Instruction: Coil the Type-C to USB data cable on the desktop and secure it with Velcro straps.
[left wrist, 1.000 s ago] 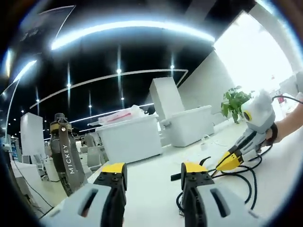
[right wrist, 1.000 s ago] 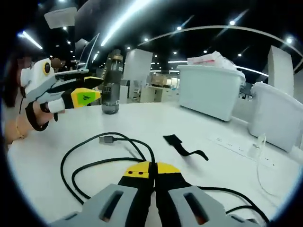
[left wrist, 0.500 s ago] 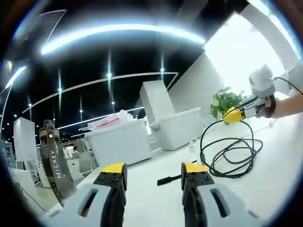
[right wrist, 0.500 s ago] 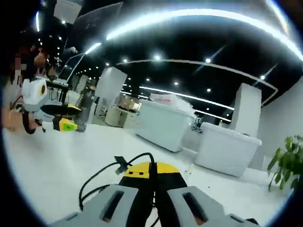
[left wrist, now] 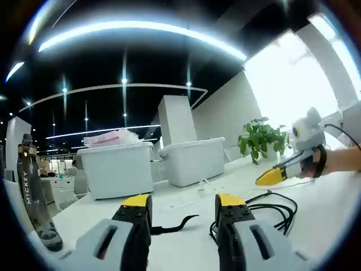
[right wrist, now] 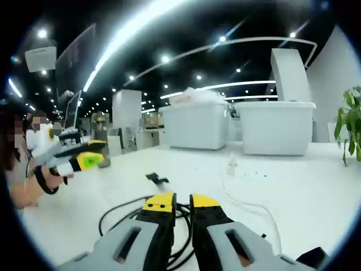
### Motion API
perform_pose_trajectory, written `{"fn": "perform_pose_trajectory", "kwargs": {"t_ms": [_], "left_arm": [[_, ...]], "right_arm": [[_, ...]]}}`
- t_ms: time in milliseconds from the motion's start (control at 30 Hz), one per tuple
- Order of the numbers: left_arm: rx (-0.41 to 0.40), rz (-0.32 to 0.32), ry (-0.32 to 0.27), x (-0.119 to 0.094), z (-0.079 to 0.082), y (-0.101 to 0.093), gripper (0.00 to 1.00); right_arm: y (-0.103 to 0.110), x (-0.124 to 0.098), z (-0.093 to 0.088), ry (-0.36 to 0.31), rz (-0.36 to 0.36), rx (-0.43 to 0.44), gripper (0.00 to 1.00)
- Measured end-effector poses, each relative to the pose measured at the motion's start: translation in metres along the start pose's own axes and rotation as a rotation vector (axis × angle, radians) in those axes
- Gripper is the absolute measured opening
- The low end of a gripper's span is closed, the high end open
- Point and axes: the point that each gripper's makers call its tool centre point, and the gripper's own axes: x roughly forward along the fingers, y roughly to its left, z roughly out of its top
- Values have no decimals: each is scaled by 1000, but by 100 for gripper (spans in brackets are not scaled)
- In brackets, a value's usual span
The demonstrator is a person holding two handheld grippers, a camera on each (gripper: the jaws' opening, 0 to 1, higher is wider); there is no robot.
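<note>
One black data cable (left wrist: pixel 269 204) lies in loose loops on the white desktop (left wrist: pixel 333 197), and it serves as the marker for everything else. In the left gripper view the left gripper (left wrist: pixel 183 204) has its two yellow-tipped jaws set well apart with nothing between them; the cable's loops lie just beyond its right jaw, which hides their near end. One black Velcro strap (left wrist: pixel 175 223) lies flat between those jaws, just to the left of the cable, part of it hidden behind the left jaw. Above and to the right of the cable the right gripper (left wrist: pixel 269 177) hangs over the desk in a person's hand (left wrist: pixel 333 162), and from this side its tip looks closed, though the angle is poor. In the right gripper view the right gripper (right wrist: pixel 183 200) shows only a narrow slit between its jaws, and the cable (right wrist: pixel 131 210) runs under them, so whether it is pinched there cannot be told. The strap (right wrist: pixel 157 179) lies just beyond the cable. Two white bins (left wrist: pixel 118 169) stand behind the cable, one dark bottle (left wrist: pixel 35 197) stands far to its left, and one potted plant (left wrist: pixel 258 138) sits beyond it.
</note>
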Motion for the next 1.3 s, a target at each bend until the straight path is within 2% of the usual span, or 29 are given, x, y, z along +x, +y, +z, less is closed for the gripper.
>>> {"fn": "perform_pose_trajectory", "kwargs": {"t_ms": [33, 67, 100, 233, 333, 367, 500, 700, 800, 867, 900, 933, 1000, 1067, 1100, 1200, 1233, 1267, 1300], "left_arm": [[8, -6, -4, -3, -1, -3, 45], [31, -10, 5, -6, -4, -5, 45], [63, -19, 22, -11, -9, -7, 45], [42, -4, 30, -19, -12, 0, 45], [25, 7, 17, -19, -8, 4, 45], [25, 8, 15, -19, -7, 3, 45], [63, 8, 27, -20, -11, 1, 45], [38, -36, 44, -19, -18, -14, 45], [62, -56, 52, -18, -22, -22, 45], [65, -69, 60, -17, -25, -27, 45], [61, -75, 64, -17, -27, -28, 45], [59, -76, 66, -17, -28, -29, 46], [61, -71, 76, -17, -32, -28, 46], [73, -78, 83, -16, -34, -29, 46], [67, -90, 86, -16, -36, -30, 45], [8, -191, 97, -15, -41, -49, 40], [0, -192, 100, -15, -42, -49, 40], [17, -185, 105, -14, -44, -50, 40], [68, -182, 125, -14, -48, -49, 40]], "right_arm": [[1, 1, -7, 14, 18, -13, 14], [0, 4, -8, -4, 18, -11, 14], [-1, 6, -12, 17, 22, -10, 14], [9, 13, -25, 77, 40, -62, 14], [5, 17, -38, 143, -11, -146, 9], [3, 19, -36, 126, -28, -169, 8], [7, 17, -33, 129, -15, -188, 3], [3, -6, 6, -49, -59, -227, 2], [11, -15, 22, -126, -22, -173, 2], [11, -18, 24, -123, -27, -178, 2], [13, -19, 25, -131, -11, -148, 2], [19, -19, 26, -154, 23, -84, 2], [33, -19, 24, -151, 107, -6, 2], [37, -18, 21, -144, 108, -21, 2], [43, -18, 21, -149, 136, -10, 2], [54, -20, 25, -168, 177, 28, 2], [57, -21, 27, -177, 193, 39, 2], [55, -22, 29, -177, 187, 37, 2], [57, -24, 32, -188, 186, 32, 2]]}}
